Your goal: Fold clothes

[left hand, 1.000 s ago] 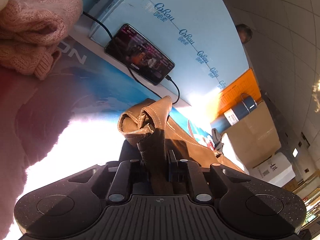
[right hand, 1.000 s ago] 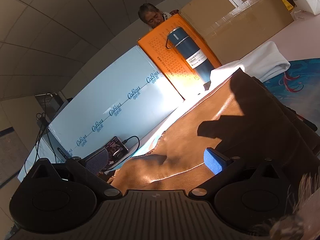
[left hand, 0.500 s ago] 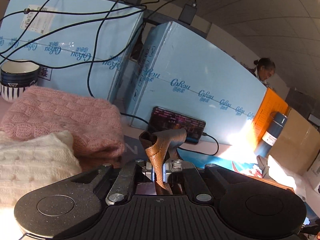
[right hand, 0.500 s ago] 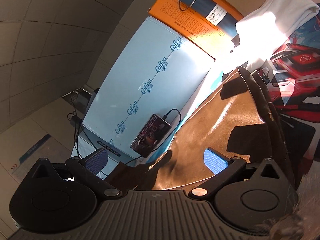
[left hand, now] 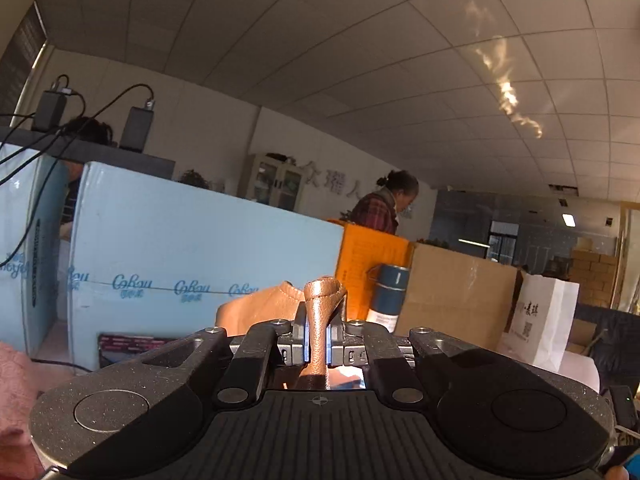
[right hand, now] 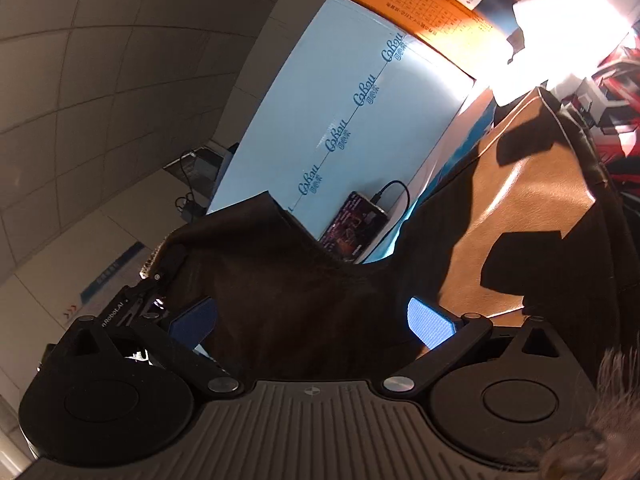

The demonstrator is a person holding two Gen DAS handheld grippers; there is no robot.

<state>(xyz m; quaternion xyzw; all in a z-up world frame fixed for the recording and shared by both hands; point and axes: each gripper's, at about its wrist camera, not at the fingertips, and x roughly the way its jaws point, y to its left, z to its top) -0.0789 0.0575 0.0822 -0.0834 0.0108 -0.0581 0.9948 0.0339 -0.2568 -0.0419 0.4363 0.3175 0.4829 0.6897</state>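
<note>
The left gripper (left hand: 317,340) points level, its jaws pressed together on a narrow fold of the tan leather garment (left hand: 319,320); the pinched strip stands upright between the pads and rises just above them, and a rounded hump of the same leather shows just to its left; beyond it stands a pale blue foam board (left hand: 192,252) printed with a repeated logo, with a phone (left hand: 132,346) lying at its foot on the left; a pink knitted garment (left hand: 14,396) fills the near left edge; to the right of the board are an orange box (left hand: 368,256), a blue flask (left hand: 390,294) in front of it, a cardboard box (left hand: 456,292) and a white paper bag (left hand: 546,320); far behind the boxes a person (left hand: 384,208) stands in a checked top.

In the right wrist view the right gripper (right hand: 312,320) has its fingers spread wide, blue pads (right hand: 430,326) well apart; the garment (right hand: 516,216) lies across the table ahead, its shiny tan side lit on the right and a dark shaded part (right hand: 288,280) lifted up on the left, where it runs between the open fingers; whether either pad touches it I cannot tell; the phone (right hand: 354,226), with a cable plugged in, lies at the base of the blue board (right hand: 352,120) beyond the leather; a white folded cloth (right hand: 572,20) sits far right in bright sun, beside a red printed mat (right hand: 616,96).
</note>
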